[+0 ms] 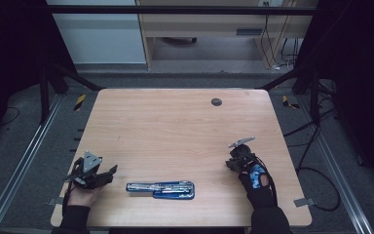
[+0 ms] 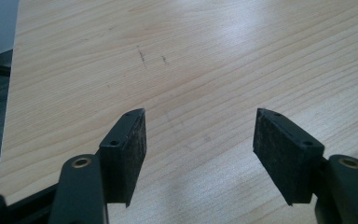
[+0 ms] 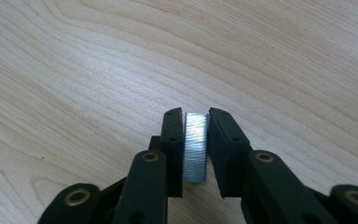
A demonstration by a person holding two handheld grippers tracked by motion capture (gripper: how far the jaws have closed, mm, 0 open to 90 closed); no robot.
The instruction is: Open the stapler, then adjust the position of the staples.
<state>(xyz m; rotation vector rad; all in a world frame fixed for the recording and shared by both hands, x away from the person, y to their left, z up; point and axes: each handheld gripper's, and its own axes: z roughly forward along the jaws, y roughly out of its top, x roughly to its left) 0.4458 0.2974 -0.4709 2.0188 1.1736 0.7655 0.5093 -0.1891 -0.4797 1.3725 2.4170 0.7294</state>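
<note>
While the right gripper [image 3: 196, 123] has its jaws clenched on a strip of staples [image 3: 196, 147] near the bench's [image 1: 175, 122] right edge, left gripper [image 2: 199, 135] stands released. Strip: light, stiff, brittle; hold flat sides mid-length.

Dim high view, brighter gripper views.
Dark surroundings framed the table [image 1: 175, 122]; soft glare whitened the wood at upper right of the left gripper view, near jaws slightly blurred.

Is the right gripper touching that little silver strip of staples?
Touching. In the right gripper view, the strip of staples sits squeezed between the right gripper, both black pads pressed flat against its sides with no gap showing.
</note>
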